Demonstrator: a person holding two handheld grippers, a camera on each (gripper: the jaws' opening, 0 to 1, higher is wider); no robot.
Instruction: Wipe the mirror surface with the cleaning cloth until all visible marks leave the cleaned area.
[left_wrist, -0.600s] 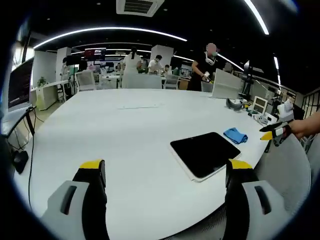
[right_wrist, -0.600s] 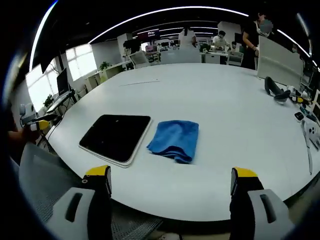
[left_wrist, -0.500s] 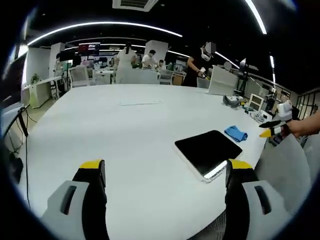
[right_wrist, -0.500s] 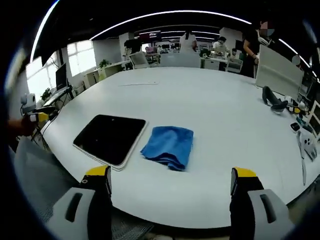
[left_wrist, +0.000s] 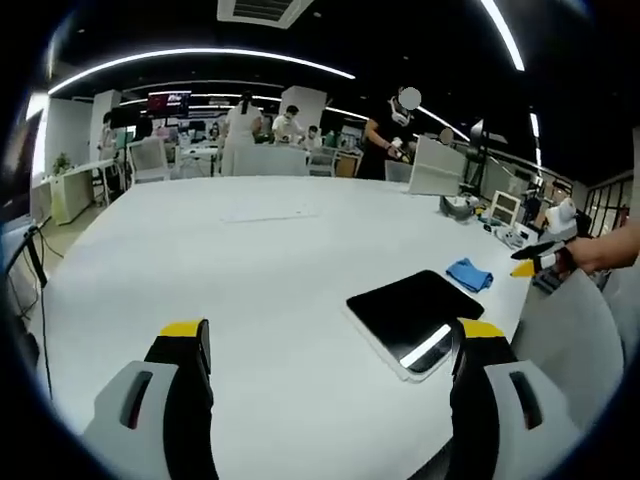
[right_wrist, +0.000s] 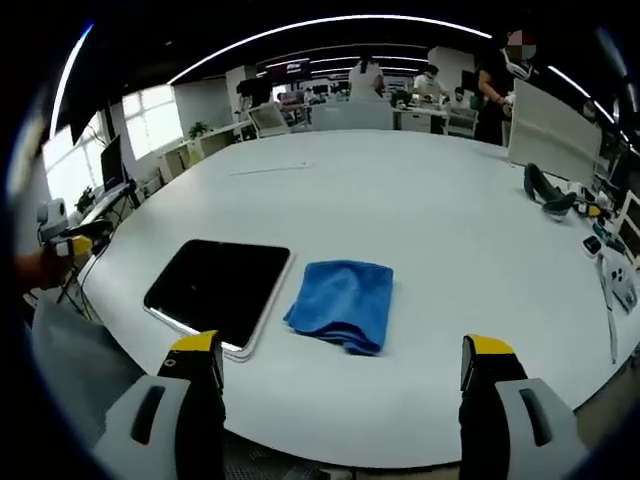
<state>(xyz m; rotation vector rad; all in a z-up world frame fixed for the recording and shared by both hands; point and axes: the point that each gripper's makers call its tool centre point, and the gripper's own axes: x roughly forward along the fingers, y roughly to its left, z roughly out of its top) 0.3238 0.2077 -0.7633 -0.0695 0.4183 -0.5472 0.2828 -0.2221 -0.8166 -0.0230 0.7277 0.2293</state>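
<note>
Both the left gripper (left_wrist: 325, 345) and the right gripper (right_wrist: 340, 360) were held with jaws apart, empty, above the large white oval table (right_wrist: 430, 230). The folded blue cleaning cloth (right_wrist: 342, 303) lay just beside the dark square white-framed mirror (right_wrist: 218, 292). Since earlier, the right gripper view had been brought nearer the cloth.

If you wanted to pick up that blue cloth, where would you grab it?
Probably at the raised folded edge of the blue cloth nearest the right gripper, coming down from above. It lies flat and bunched on the table, beside the mirror, so pinching a fold seems easiest.
</note>
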